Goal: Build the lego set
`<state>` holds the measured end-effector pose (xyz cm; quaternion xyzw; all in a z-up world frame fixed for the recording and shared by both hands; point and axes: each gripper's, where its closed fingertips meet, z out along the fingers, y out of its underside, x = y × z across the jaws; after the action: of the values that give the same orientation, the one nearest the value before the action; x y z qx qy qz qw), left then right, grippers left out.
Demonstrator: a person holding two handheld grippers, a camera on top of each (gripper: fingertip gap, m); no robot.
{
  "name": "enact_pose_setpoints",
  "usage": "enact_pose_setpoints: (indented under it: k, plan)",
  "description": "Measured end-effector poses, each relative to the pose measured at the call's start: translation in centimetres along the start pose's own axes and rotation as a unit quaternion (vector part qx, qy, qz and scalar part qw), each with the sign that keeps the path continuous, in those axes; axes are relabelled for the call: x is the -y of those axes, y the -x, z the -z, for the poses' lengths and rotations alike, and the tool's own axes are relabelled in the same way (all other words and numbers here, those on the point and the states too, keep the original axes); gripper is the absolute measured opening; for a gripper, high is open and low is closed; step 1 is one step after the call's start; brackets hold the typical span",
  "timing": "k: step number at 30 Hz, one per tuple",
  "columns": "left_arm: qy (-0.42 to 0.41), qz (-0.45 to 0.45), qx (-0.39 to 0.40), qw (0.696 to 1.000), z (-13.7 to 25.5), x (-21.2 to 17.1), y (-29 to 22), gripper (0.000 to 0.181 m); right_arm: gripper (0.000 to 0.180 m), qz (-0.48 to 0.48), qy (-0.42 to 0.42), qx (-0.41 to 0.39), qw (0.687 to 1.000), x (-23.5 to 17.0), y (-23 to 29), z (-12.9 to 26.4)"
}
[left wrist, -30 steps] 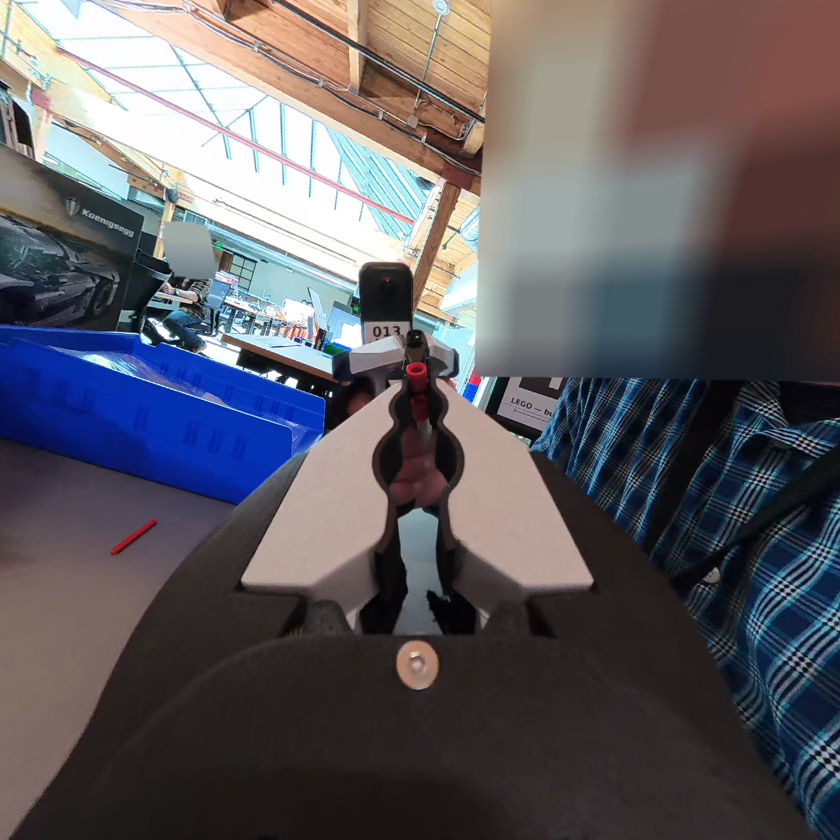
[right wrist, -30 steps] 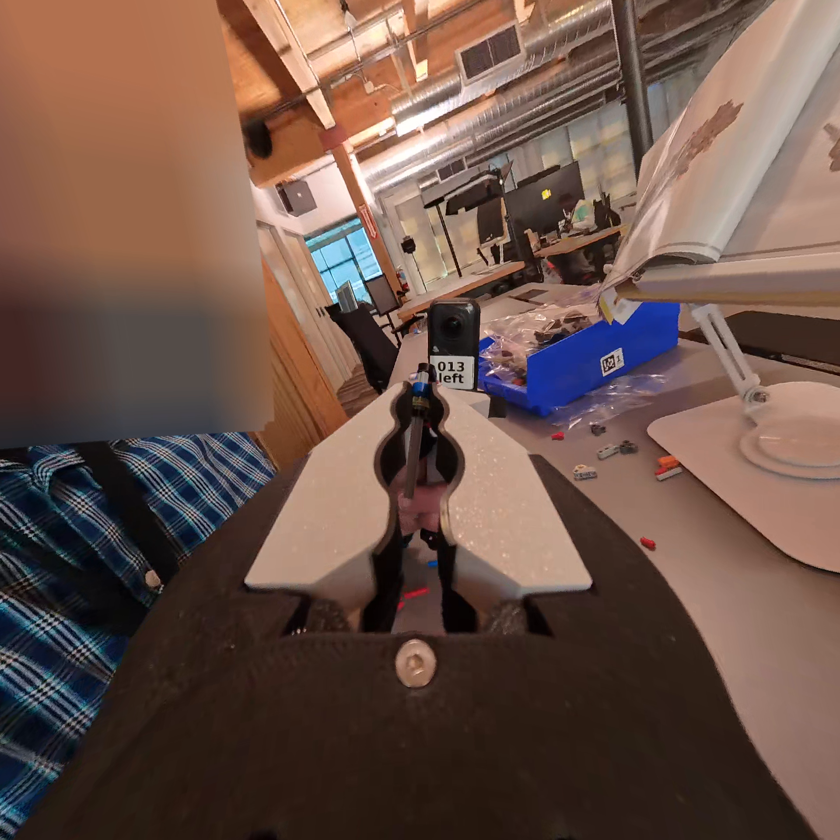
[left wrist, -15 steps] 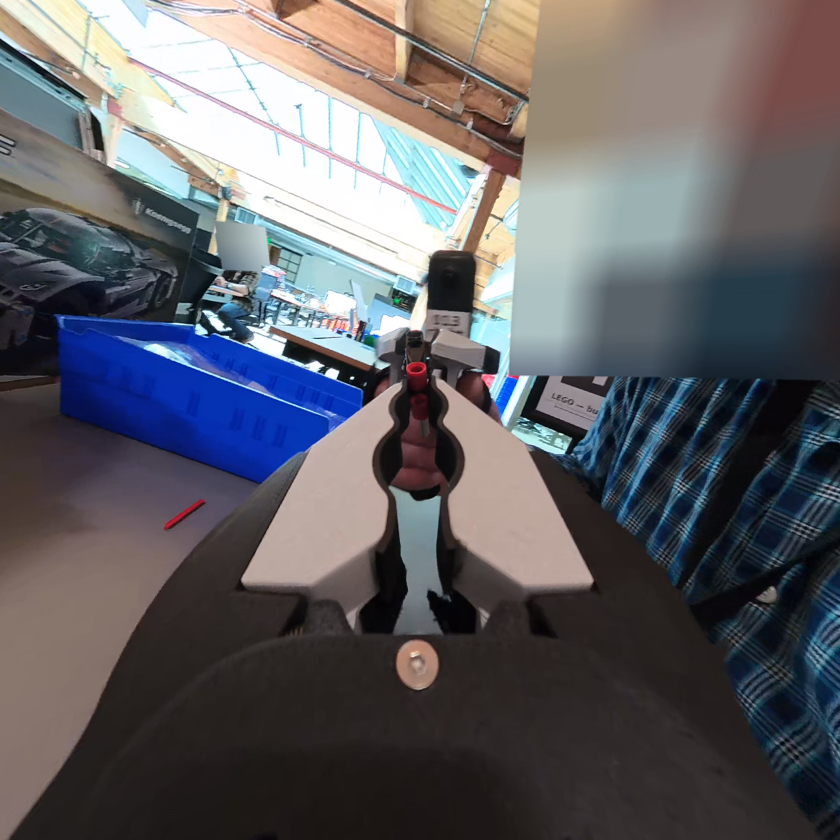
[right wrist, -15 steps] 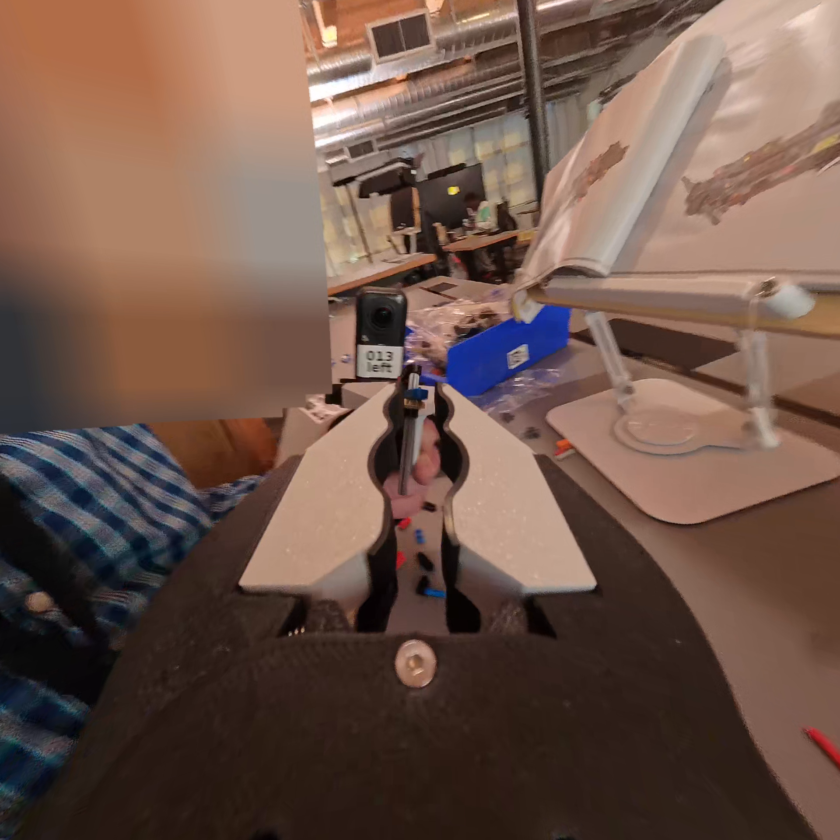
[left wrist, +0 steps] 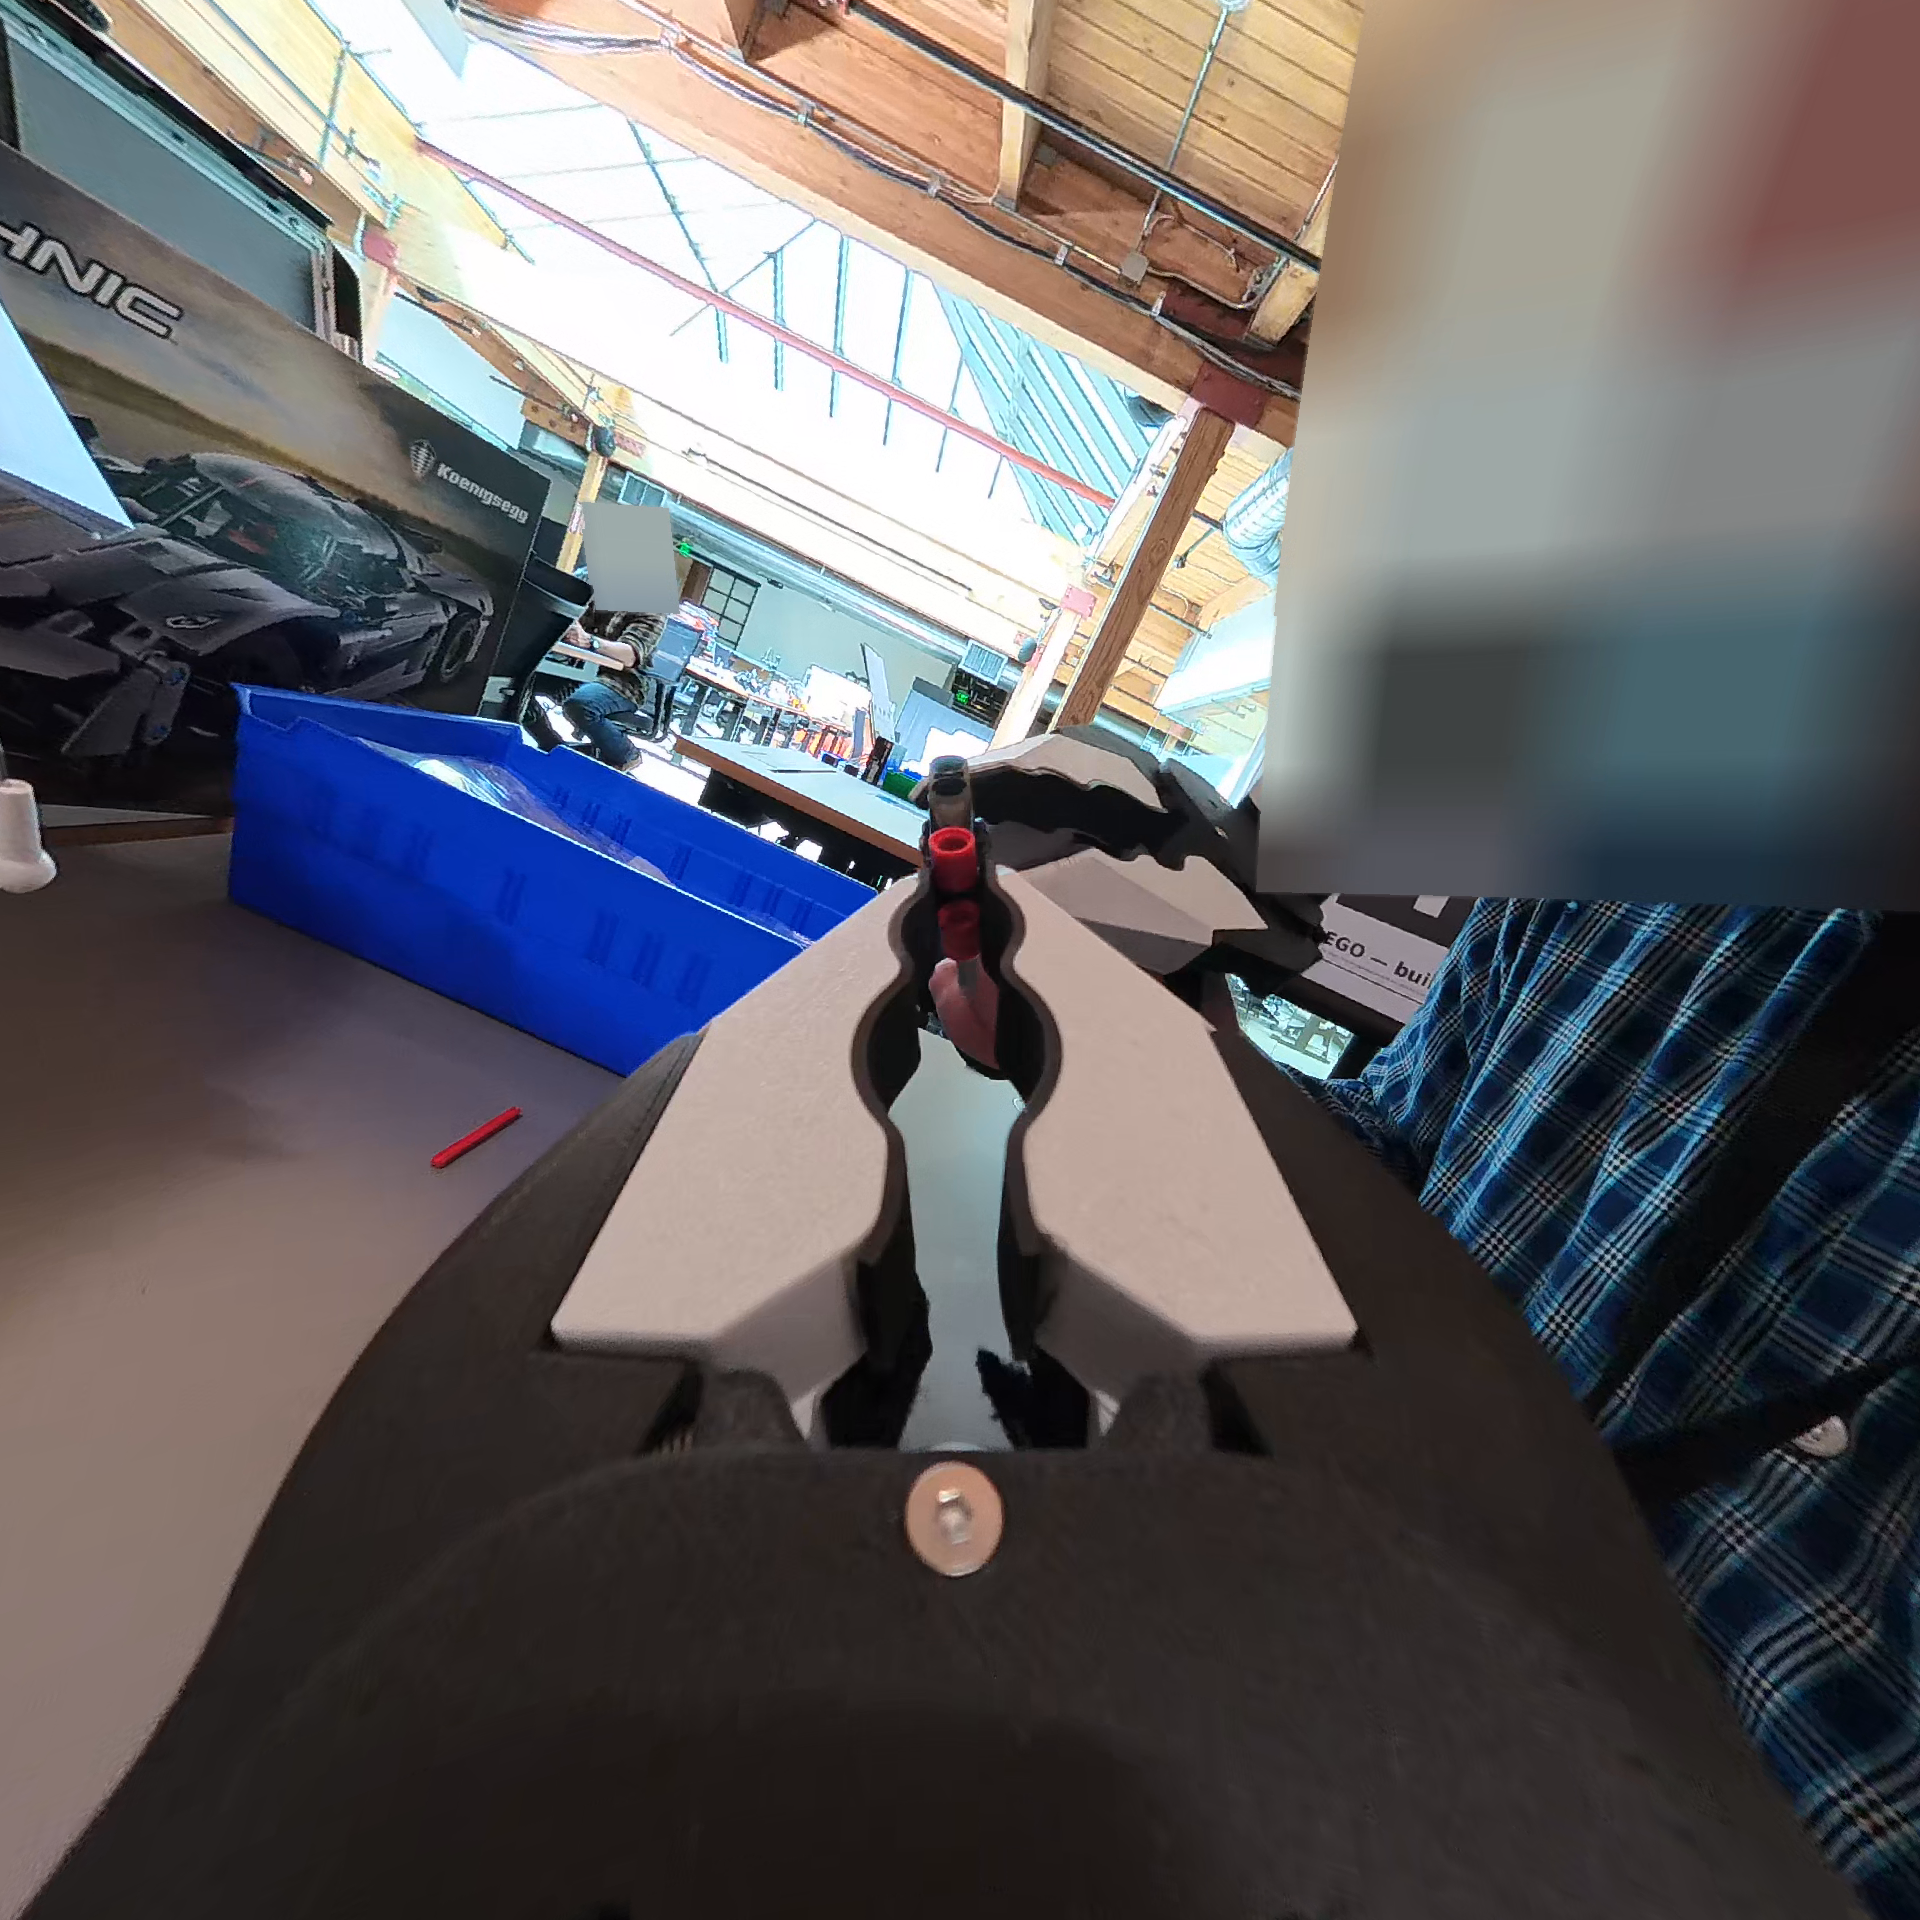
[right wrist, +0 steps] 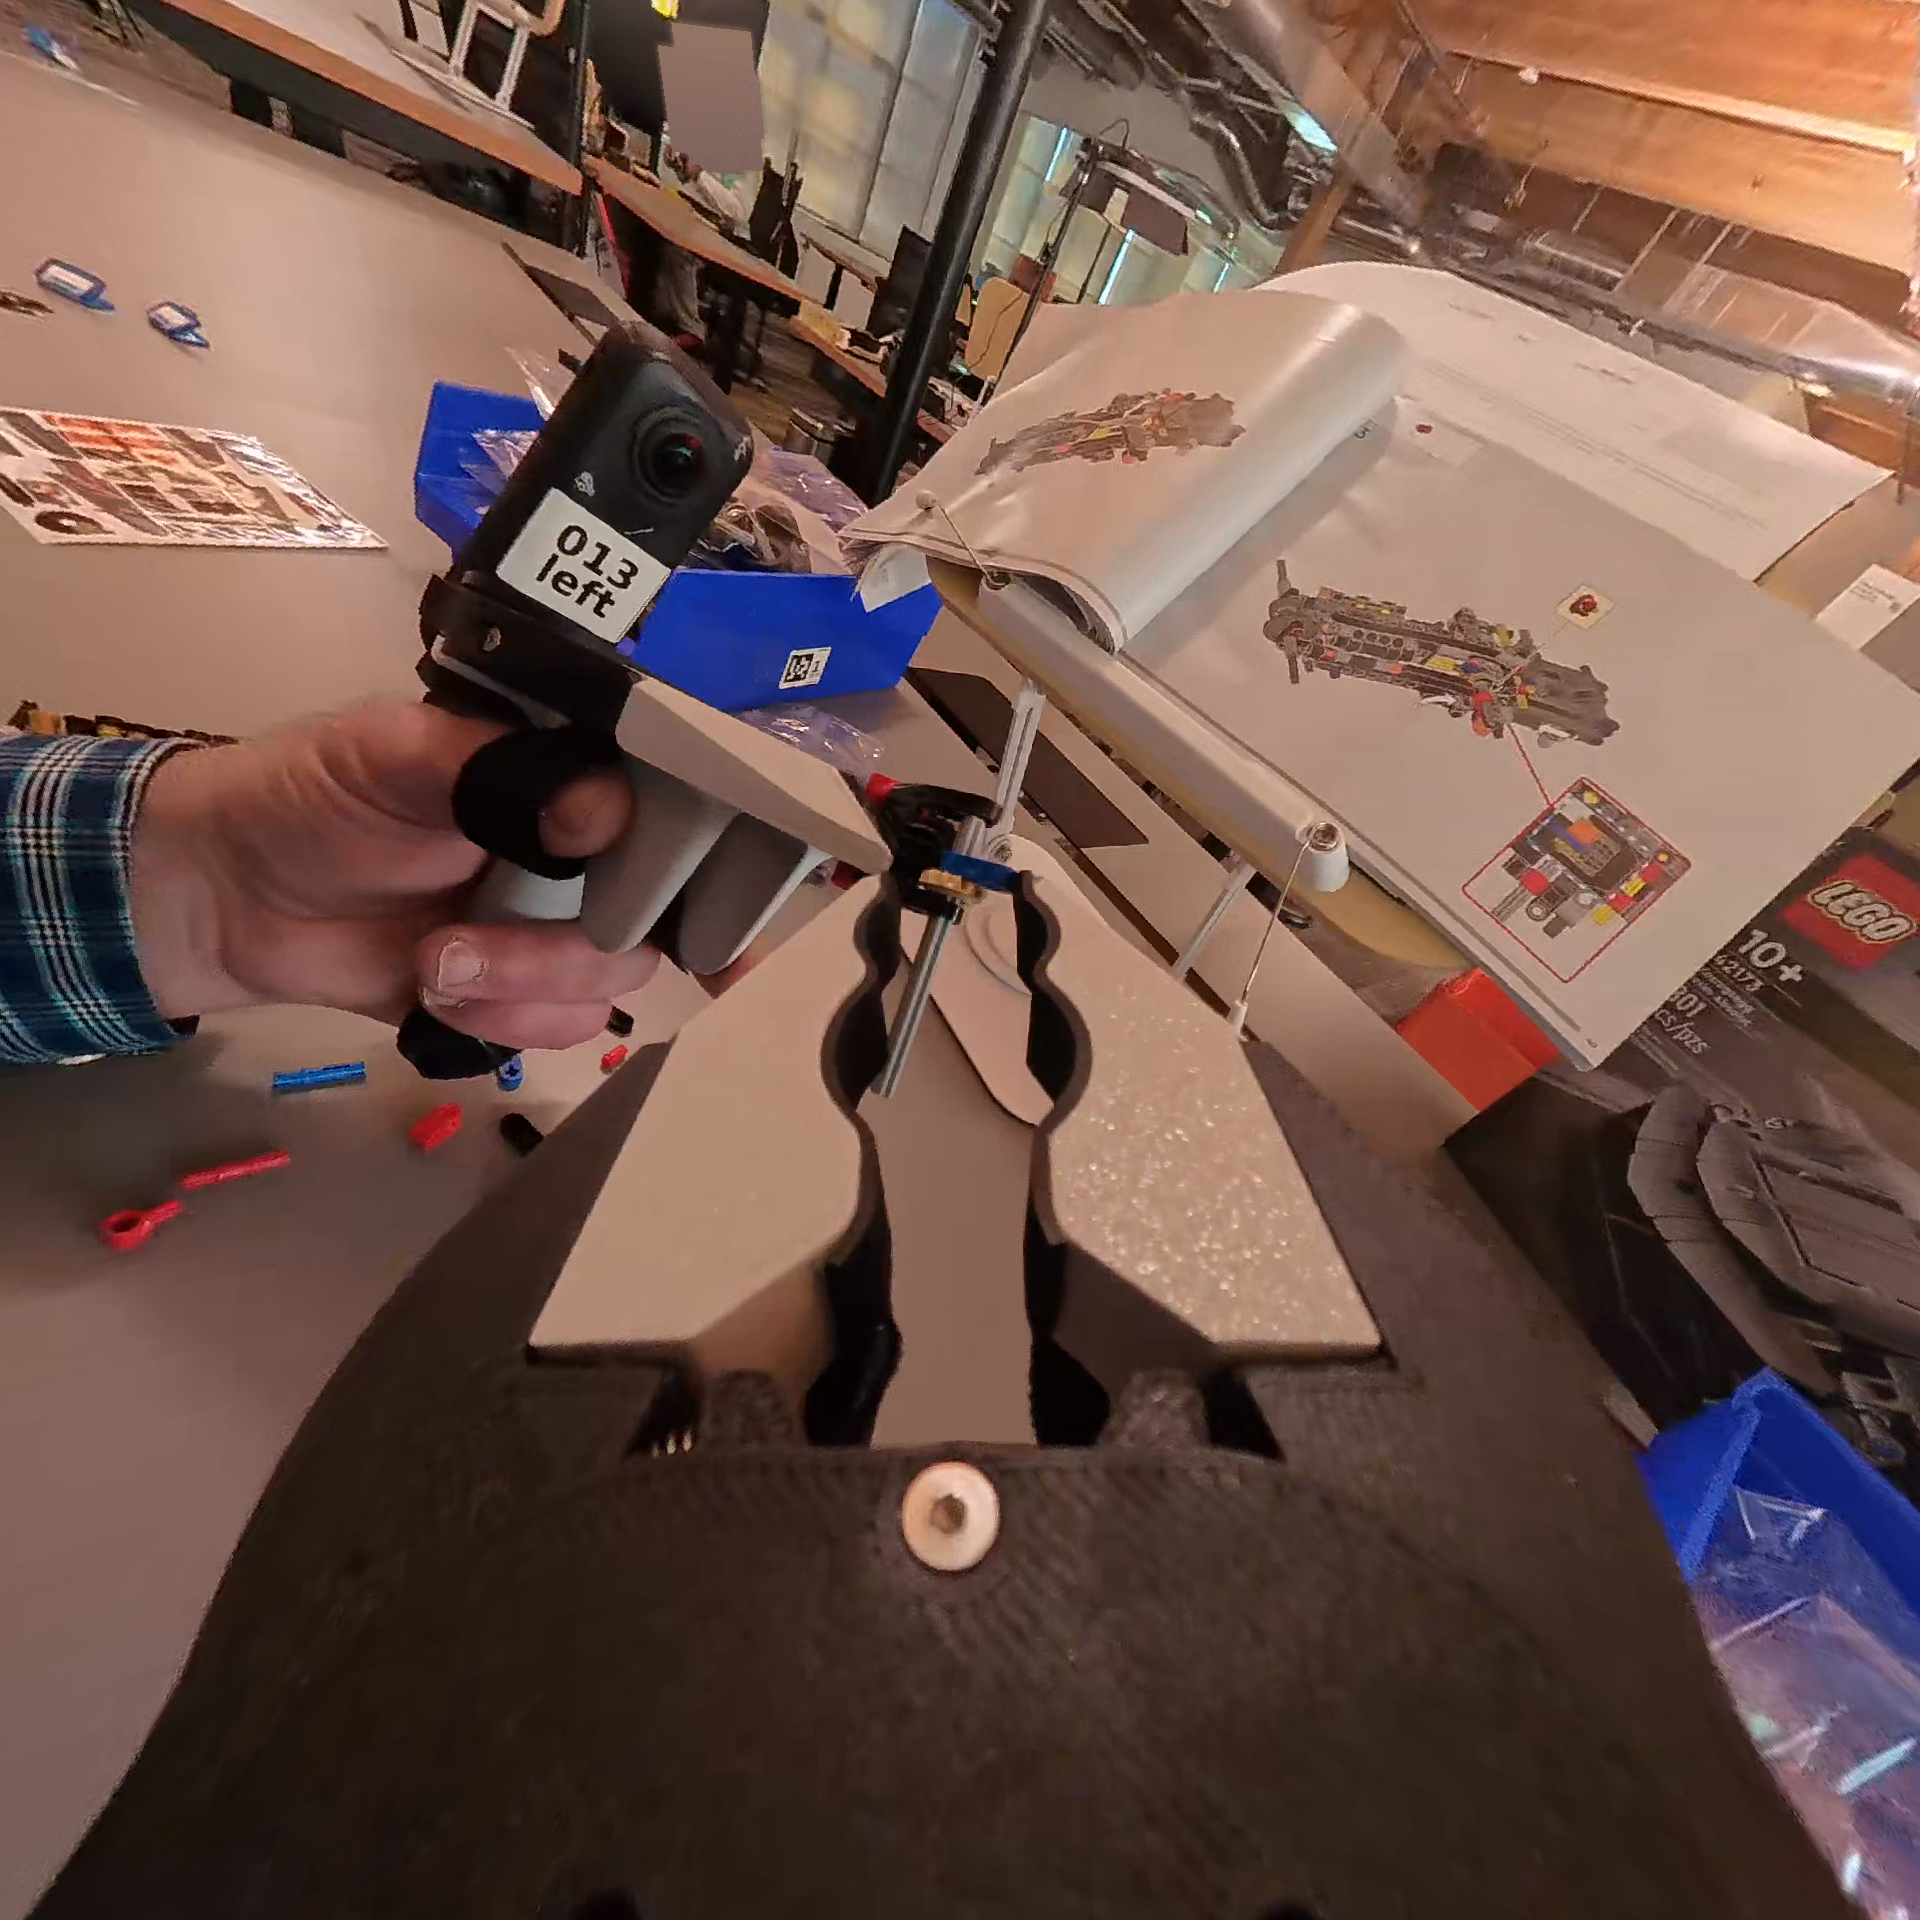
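My left gripper (left wrist: 956,883) is shut on a small red lego piece (left wrist: 954,854) at its tips. My right gripper (right wrist: 954,883) is shut on a grey axle (right wrist: 914,997) that carries a blue piece (right wrist: 982,868) and a tan one, and the axle lies tilted between the jaws. In the right wrist view the left gripper (right wrist: 883,821), held by a hand (right wrist: 312,862), comes in from the left. Its red and black piece (right wrist: 925,805) meets the axle's top end. Both are held up above the grey table (right wrist: 208,1455).
An open instruction book (right wrist: 1403,675) on a white stand is ahead right, with a lego box (right wrist: 1849,935) beside it. Blue bins (right wrist: 748,623) (left wrist: 499,873) stand on the table. Loose small pieces (right wrist: 436,1122) and a red axle (left wrist: 476,1138) lie on it. Only a small space, under 4 cm, lies between the two pairs of fingers. Both grippers' tips are roughly 25 centimetres from the open instruction book (right wrist: 1403,675).
The right gripper has swung round from facing the person to facing the book, axle still in it, jaws slightly wider. The left gripper now meets it from the side instead of head-on.
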<state>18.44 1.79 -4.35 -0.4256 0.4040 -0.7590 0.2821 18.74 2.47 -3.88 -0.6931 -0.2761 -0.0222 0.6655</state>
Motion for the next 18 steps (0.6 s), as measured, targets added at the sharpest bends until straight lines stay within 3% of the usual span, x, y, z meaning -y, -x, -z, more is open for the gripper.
enact_pose_setpoints:
  k: [9, 15, 18]
  plan:
    - [0.003, 0.008, -0.006, 1.000, -0.09, -0.25, -0.03, 0.005, 0.016, -0.112, -0.016, 0.063, 0.992, -0.29, 0.06, 0.01]
    - [0.001, 0.019, -0.020, 1.000, -0.21, -0.37, -0.21, 0.005, 0.013, -0.246, -0.049, 0.141, 0.958, -0.42, 0.60, 0.03]
    - [0.001, 0.019, -0.018, 1.000, -0.23, -0.40, -0.11, 0.005, 0.015, -0.260, -0.056, 0.141, 0.954, -0.56, 0.52, 0.06]
